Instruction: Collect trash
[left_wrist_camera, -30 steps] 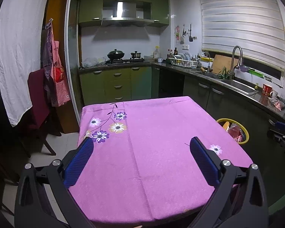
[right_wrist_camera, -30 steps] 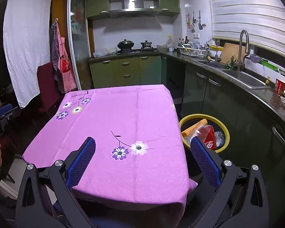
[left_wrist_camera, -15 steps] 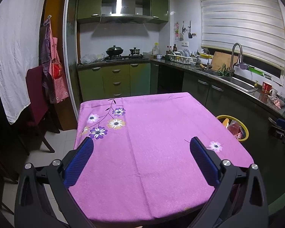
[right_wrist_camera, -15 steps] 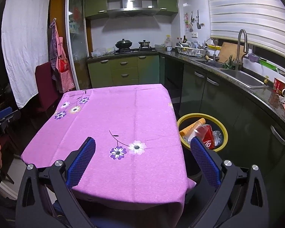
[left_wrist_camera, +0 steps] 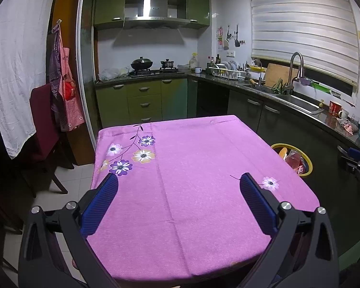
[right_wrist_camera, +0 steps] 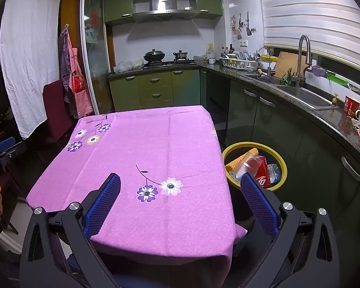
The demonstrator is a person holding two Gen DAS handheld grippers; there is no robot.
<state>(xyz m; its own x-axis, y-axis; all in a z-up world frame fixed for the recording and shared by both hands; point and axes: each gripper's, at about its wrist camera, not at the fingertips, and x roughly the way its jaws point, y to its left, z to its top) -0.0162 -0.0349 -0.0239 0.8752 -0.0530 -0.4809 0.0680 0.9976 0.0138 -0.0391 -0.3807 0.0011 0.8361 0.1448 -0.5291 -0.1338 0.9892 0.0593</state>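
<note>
Left wrist view: the left gripper [left_wrist_camera: 178, 180] hangs above the near edge of a table under a pink flowered tablecloth [left_wrist_camera: 192, 168], its blue-padded fingers spread wide with nothing between them. Right of the table, partly hidden by its edge, stands a yellow-rimmed trash bin [left_wrist_camera: 308, 162] holding wrappers. A red mug [left_wrist_camera: 334, 108] sits on the counter past the sink [left_wrist_camera: 300, 102].

Right wrist view: the right gripper [right_wrist_camera: 180, 181] is likewise spread wide and holding nothing, over the table's near right corner. Here the trash bin [right_wrist_camera: 284, 165] shows almost whole, just beside the table, with an orange ridged wrapper, clear plastic and a red Coca-Cola can [right_wrist_camera: 264, 172] inside. Open floor lies between bin and cabinets [right_wrist_camera: 276, 124].
</note>
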